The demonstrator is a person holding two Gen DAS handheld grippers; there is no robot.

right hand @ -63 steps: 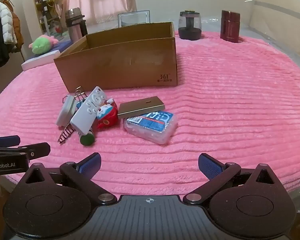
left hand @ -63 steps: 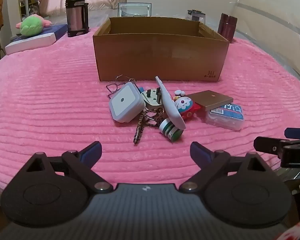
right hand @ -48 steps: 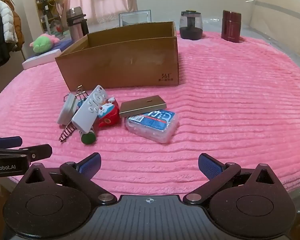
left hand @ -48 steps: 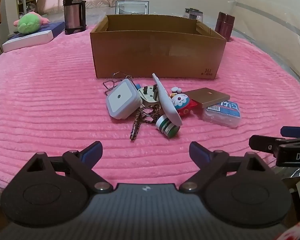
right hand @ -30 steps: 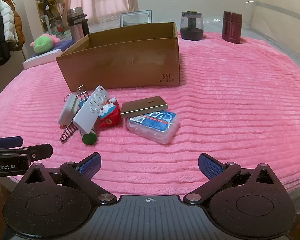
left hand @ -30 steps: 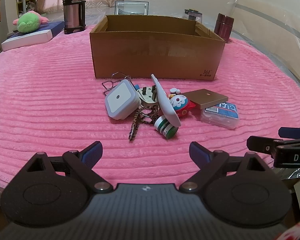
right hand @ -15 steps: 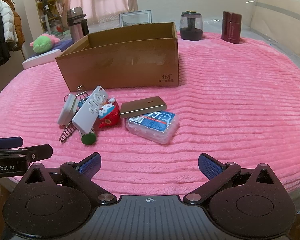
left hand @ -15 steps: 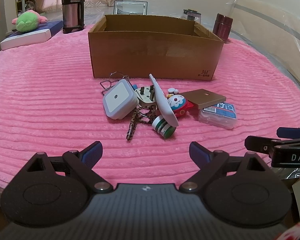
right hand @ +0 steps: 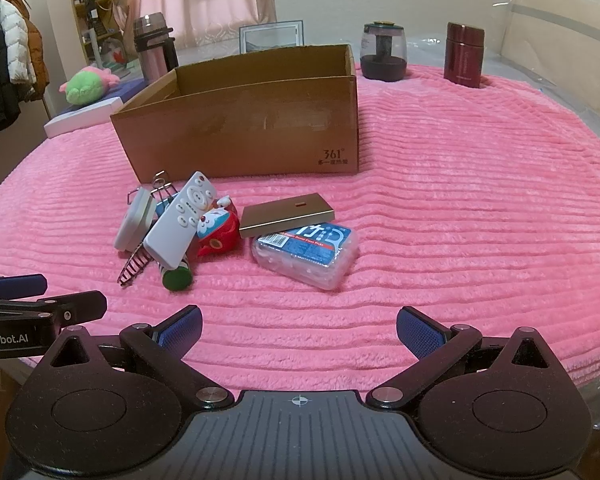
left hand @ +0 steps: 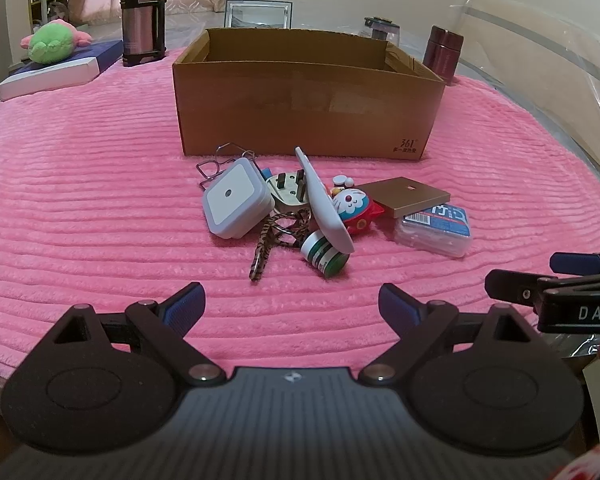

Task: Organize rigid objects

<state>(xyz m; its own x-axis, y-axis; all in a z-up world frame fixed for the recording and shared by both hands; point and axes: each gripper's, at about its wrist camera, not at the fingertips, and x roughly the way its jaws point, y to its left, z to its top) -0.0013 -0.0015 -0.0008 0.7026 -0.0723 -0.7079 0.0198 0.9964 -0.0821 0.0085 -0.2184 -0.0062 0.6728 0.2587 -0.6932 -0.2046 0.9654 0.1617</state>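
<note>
An open cardboard box (left hand: 308, 120) (right hand: 240, 140) stands on the pink blanket. In front of it lies a small pile: a white square night light (left hand: 236, 202), a white plug (left hand: 286, 192), a white remote (right hand: 180, 220) (left hand: 320, 204), a red and blue cartoon figure (left hand: 356, 208) (right hand: 216, 232), a green and white roll (left hand: 324, 254), a gold flat box (right hand: 286, 216) (left hand: 404, 196) and a clear floss-pick case (right hand: 306, 254) (left hand: 436, 228). My left gripper (left hand: 292, 304) and right gripper (right hand: 298, 330) hover near the blanket's front edge, both open and empty, short of the pile.
A metal thermos (left hand: 142, 16), a green plush (left hand: 54, 44) on a white box, a picture frame (left hand: 258, 14), a dark jar (right hand: 382, 56) and a maroon flask (right hand: 464, 54) stand at the back. A wire clip (left hand: 216, 164) and a patterned strap (left hand: 264, 250) lie in the pile.
In the left wrist view the pile and box have drifted slightly left and down over the earlier frames; the right wrist view is almost unchanged. Both grippers stay open.
</note>
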